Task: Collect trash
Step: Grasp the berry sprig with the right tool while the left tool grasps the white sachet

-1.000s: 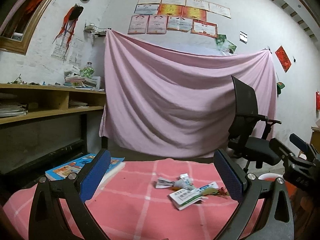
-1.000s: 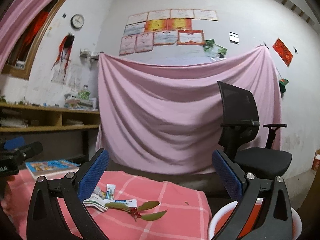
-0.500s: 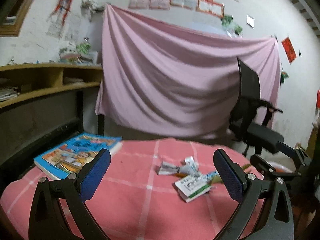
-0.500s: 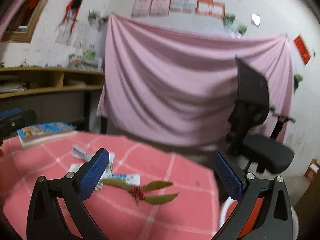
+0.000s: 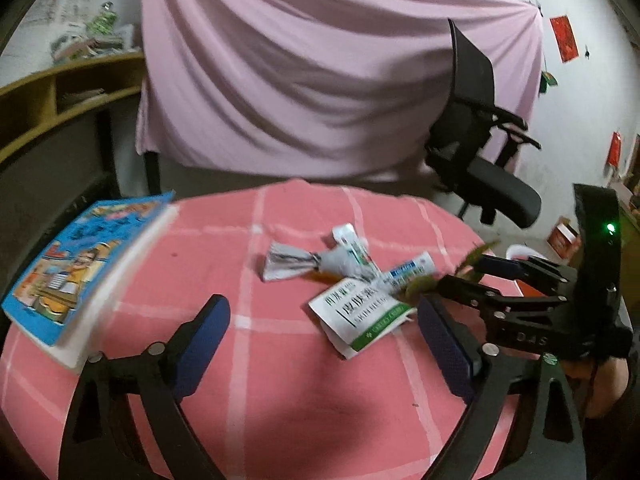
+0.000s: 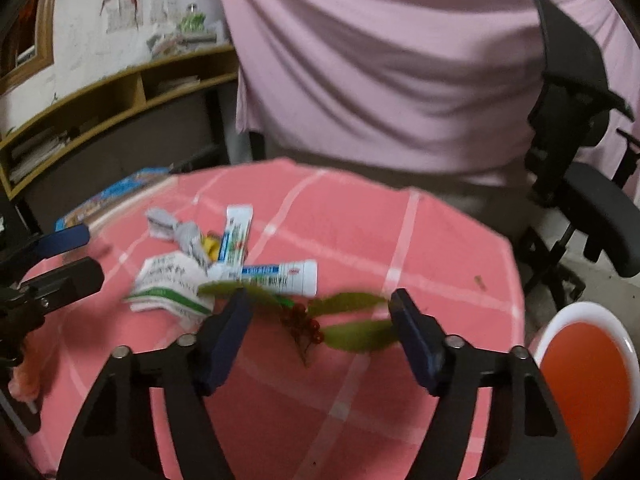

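Observation:
Trash lies on the pink checked tablecloth (image 5: 280, 380): a twisted grey paper (image 5: 294, 264), a flattened white-and-green box (image 5: 360, 316), a white tube (image 5: 412, 270) and a small sachet (image 5: 347, 239). My left gripper (image 5: 322, 316) points down at the table just short of the box; its jaws are closing with nothing gripped. A leafy sprig with red berries (image 6: 304, 320) lies between the fingers of my right gripper (image 6: 320, 300), whose jaws are closing around it without pressing on it. The left wrist view also shows the right gripper (image 5: 468, 276) over the sprig.
A blue picture book (image 5: 80, 272) lies at the table's left edge. A white bin with an orange inside (image 6: 592, 380) stands on the floor off the table's right side. Behind are a black office chair (image 6: 580, 152), a hanging pink sheet and wooden shelves (image 6: 100, 112).
Both grippers have tipped downward and moved closer to the table. Both pairs of jaws are narrower, the right far more. The right gripper now straddles the leafy sprig.

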`<state>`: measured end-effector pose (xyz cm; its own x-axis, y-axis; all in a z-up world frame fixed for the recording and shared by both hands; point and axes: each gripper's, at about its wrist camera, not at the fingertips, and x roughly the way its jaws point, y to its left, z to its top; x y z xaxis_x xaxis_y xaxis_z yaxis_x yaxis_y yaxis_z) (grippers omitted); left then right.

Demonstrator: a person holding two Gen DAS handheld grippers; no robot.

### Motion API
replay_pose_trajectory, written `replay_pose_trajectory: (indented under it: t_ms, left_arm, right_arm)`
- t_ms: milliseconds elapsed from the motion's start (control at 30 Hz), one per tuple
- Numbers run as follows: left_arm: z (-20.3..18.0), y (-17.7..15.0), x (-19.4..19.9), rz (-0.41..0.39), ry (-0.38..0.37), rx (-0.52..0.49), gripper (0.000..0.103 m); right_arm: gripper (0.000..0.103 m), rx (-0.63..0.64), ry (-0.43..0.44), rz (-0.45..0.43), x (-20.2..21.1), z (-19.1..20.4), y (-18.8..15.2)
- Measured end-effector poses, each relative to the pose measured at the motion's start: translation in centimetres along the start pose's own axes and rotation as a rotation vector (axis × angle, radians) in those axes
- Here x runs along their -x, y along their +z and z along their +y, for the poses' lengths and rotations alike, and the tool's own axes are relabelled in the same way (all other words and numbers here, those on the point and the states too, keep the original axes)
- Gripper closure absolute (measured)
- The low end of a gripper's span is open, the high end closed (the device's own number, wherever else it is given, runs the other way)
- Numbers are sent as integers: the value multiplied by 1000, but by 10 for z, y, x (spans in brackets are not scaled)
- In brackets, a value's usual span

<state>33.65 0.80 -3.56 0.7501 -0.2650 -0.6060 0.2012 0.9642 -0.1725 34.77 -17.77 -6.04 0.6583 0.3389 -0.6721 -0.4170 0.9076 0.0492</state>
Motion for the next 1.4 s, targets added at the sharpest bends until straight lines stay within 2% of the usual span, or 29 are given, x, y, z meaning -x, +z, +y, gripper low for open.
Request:
replay_pose_trajectory:
  t_ms: [100, 167, 233, 300, 433, 700, 833, 967, 1033, 1100, 1267, 1400]
  left_arm:
    - [-3, 0, -4, 25, -11, -11, 13]
    - [-5, 0, -6, 38, -19, -22, 13]
    - [-8, 0, -10, 54, -22, -33, 13]
    - [-11, 1, -14, 79, -24, -48, 13]
    - [-12, 1, -26, 122, -28, -57, 13]
    - [-17, 8, -37, 139, -30, -67, 13]
    - [-21, 10, -47, 167, -29, -77, 24]
    - [-23, 13, -55, 188, -26, -84, 24]
    - [-25, 13, -57, 188, -29, -92, 30]
    - [-28, 13, -59, 193, -27, -103, 31]
    - [-31, 12, -57, 182, -31, -124, 40]
    - [-33, 10, -52, 157, -24, -126, 42]
  right_arm:
    - [46, -19, 29, 60, -9, -4, -1]
    - [57, -24, 45, 97, -15, -6, -1]
    - [65, -21, 45, 116, -18, -4, -1]
    - [67, -16, 47, 122, -18, -3, -2]
    - [91, -17, 50, 121, -17, -4, -1]
    - [94, -28, 38, 88, -11, -7, 0]
    - [94, -55, 41, 66, -8, -13, 0]
    - [94, -72, 51, 62, -8, -16, 1]
    - [94, -75, 53, 62, -9, -16, 1]
    - [94, -77, 56, 62, -9, -17, 1]
    - [94, -83, 59, 61, -9, -18, 1]
    - [94, -71, 56, 46, -6, -14, 0]
